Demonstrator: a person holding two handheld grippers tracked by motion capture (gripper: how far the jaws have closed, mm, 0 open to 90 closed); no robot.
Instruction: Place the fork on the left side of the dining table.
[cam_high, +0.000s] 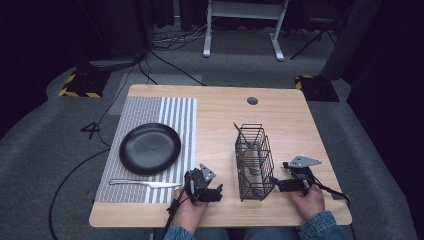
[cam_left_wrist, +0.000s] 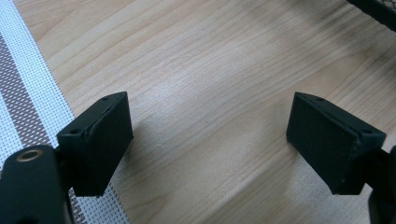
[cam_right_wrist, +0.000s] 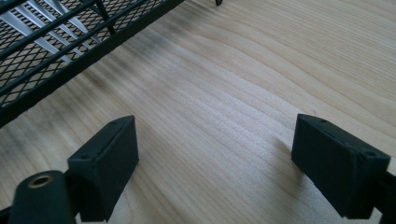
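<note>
dark curtains and grey carpet surround a light wooden table (cam_high: 280, 120), with a white desk frame (cam_high: 243, 20) standing on the floor beyond its far edge and black cables (cam_high: 165, 42) trailing across the carpet. on the table's left part lies a striped grey-and-white placemat (cam_high: 175, 117), and a black plate (cam_high: 150, 148) rests on it; a silver knife (cam_high: 145, 184) lies flat on the mat just in front of the plate, handle to the left. right of the table's middle stands a black wire mesh basket (cam_high: 254, 162), upright, with silver cutlery (cam_high: 250, 162) inside; how many pieces cannot be told. in the high view the left gripper (cam_high: 212, 192), held in the person's left hand (cam_high: 187, 210), sits low at the near edge between the mat and the basket, touching neither. the left gripper view shows the left gripper (cam_left_wrist: 210, 140) with its two black jaws spread wide over bare wood, nothing between them, the mat's edge at the left. the right gripper (cam_high: 275, 184), held in the right hand (cam_high: 310, 202), points at the basket's near right corner, close beside it. in the right gripper view the right gripper (cam_right_wrist: 215, 149) likewise has its jaws set wide apart over bare wood, empty, with the basket's base and the silver pieces in it at upper left.
</note>
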